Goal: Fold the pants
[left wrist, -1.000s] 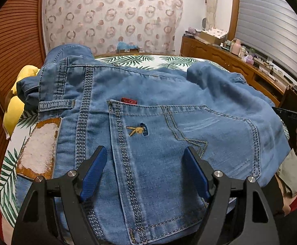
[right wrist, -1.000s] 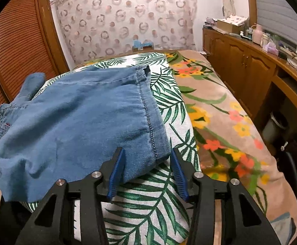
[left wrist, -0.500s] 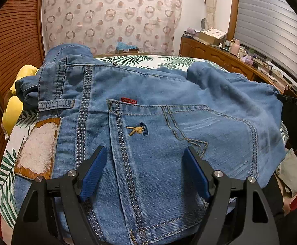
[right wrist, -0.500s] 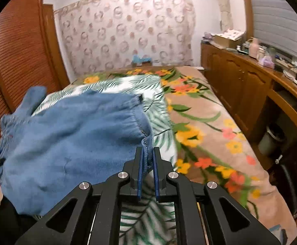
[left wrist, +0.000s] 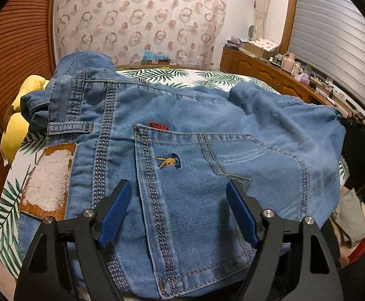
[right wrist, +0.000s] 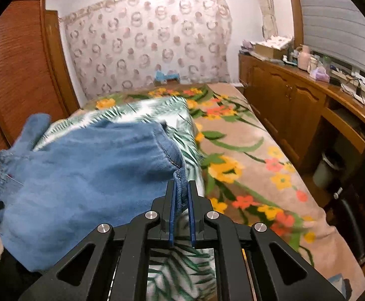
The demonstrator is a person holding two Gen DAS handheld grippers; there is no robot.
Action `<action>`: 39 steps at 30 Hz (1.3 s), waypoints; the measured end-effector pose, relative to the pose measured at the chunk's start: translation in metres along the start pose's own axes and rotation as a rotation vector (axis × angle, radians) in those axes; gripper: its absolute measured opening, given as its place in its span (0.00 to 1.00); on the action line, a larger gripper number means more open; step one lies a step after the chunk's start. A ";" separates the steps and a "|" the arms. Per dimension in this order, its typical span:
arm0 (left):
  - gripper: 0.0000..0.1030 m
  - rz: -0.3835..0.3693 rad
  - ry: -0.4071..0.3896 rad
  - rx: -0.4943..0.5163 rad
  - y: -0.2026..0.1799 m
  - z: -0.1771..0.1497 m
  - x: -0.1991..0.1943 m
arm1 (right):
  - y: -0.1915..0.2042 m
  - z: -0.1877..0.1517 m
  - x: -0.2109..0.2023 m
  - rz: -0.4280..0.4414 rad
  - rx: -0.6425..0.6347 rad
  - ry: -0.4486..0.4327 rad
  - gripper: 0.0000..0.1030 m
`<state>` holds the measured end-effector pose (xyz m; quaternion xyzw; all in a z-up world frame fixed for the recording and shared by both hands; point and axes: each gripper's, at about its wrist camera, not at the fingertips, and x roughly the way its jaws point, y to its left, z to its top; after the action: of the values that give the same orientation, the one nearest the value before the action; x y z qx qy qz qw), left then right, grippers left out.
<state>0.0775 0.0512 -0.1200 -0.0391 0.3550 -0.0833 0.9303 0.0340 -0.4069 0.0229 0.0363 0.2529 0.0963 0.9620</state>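
L gripper [left wrist: 178,210]: fingers wide apart, nothing pinched, hovering over 1 pair of jeans [left wrist: 207,150], back side up. Between and just past its fingers: 1 back pocket [left wrist: 202,200] w/ small embroidered rabbit-head logo [left wrist: 168,161]; beyond that a red tab [left wrist: 159,126], writing too small to read. Left of the fingers: 1 worn brown waist patch [left wrist: 48,180], text gone. Jeans lie on leaf-print bedspread [left wrist: 6,215], long axis running left-right, waistband left.

R gripper [right wrist: 181,190]: fingers clamped on the jeans' hem edge, which is raised off the bedspread.
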 end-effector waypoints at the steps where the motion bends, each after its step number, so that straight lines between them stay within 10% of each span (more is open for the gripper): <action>1: 0.76 0.000 -0.003 -0.002 -0.001 0.001 -0.002 | 0.004 0.002 -0.004 0.011 -0.007 -0.013 0.08; 12: 0.76 -0.011 -0.103 0.017 -0.005 0.013 -0.046 | 0.122 0.053 -0.049 0.275 -0.238 -0.156 0.08; 24: 0.76 0.019 -0.151 0.014 0.007 0.021 -0.078 | 0.257 0.070 -0.025 0.560 -0.415 -0.127 0.08; 31: 0.76 0.027 -0.150 0.003 0.014 0.017 -0.083 | 0.266 0.078 0.010 0.577 -0.455 -0.052 0.09; 39: 0.76 0.023 -0.139 -0.003 0.014 0.015 -0.078 | 0.254 0.087 -0.009 0.496 -0.481 -0.062 0.35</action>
<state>0.0322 0.0795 -0.0599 -0.0423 0.2902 -0.0693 0.9535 0.0266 -0.1616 0.1326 -0.1281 0.1772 0.3831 0.8975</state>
